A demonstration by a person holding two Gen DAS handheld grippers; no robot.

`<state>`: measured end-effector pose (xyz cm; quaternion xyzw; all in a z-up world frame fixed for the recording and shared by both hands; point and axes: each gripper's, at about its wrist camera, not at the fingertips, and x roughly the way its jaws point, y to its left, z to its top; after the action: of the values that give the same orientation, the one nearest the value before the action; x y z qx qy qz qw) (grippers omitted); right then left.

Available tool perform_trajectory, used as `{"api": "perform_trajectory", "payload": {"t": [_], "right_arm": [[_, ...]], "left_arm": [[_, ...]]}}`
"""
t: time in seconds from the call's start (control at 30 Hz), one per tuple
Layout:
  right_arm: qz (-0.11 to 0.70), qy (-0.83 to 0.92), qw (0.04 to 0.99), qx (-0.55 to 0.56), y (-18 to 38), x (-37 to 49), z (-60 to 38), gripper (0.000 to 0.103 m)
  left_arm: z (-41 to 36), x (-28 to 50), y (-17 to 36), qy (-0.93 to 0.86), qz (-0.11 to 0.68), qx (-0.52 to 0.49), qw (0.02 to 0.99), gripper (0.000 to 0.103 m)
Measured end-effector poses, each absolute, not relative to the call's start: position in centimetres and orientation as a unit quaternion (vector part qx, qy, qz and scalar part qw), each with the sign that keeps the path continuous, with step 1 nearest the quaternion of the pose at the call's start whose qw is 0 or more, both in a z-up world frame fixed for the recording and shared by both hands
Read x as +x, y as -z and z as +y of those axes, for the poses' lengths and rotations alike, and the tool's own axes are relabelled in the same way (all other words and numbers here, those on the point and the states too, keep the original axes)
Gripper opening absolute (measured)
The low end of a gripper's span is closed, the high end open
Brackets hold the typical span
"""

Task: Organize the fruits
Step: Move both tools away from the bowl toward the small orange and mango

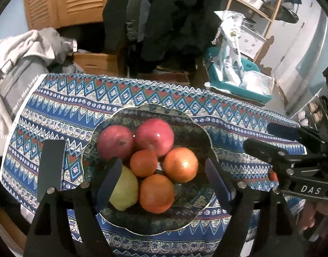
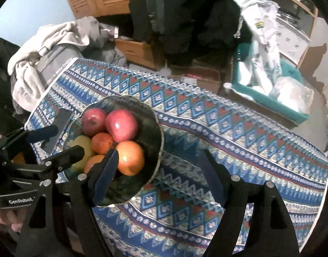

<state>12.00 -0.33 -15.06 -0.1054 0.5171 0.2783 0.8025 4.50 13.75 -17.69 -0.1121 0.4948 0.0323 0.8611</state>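
On the patterned tablecloth (image 1: 63, 107) we are holding both grippers over the scalloped bowl (image 1: 191, 132), where all the fruit is sitting: two red apples (image 1: 154, 136) at the far side, three oranges (image 1: 181, 163) clustered nearer us, and one yellow-green pear (image 1: 125, 190) tucked at the near left. Our left gripper (image 1: 164, 184) is hovering with its jaws spread wide and empty, one blue pad crossing in front of the pear, the other hanging past the bowl's right rim. Our right gripper (image 2: 161, 177) is likewise gaping and carrying nothing, its left finger over the oranges and its right finger over bare cloth. A dark phone (image 1: 51, 167) is lying just beside the bowl on the left. We are judging that the fruit is already gathered, so any next pick should be deliberate: we are wanting to centre one fruit between the pads, come down from above, and close gently, since round fruit piled against its neighbours may roll or nudge the others out.
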Motion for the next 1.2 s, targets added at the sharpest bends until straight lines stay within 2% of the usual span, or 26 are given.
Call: {"api": "perform_trajectory", "payload": {"t": [0.5, 1.07, 1.2], "right_arm": [[0.486, -0.250, 0.831, -0.100, 11.4, 10.5, -5.6, 0.080], [0.475, -0.201, 0.853, -0.080, 10.3, 9.6, -13.0, 0.080], [0.477, -0.183, 0.856, -0.073, 10.4, 9.5, -15.2, 0.081]], "left_arm": [[9.3, 4.0, 14.2, -0.008, 0.475, -0.065, 0.877, 0.082], [3.2, 4.3, 12.2, 0.024, 0.464, -0.021, 0.885, 0.082], [1.6, 4.4, 12.2, 0.034, 0.465, -0.009, 0.884, 0.087]]}}
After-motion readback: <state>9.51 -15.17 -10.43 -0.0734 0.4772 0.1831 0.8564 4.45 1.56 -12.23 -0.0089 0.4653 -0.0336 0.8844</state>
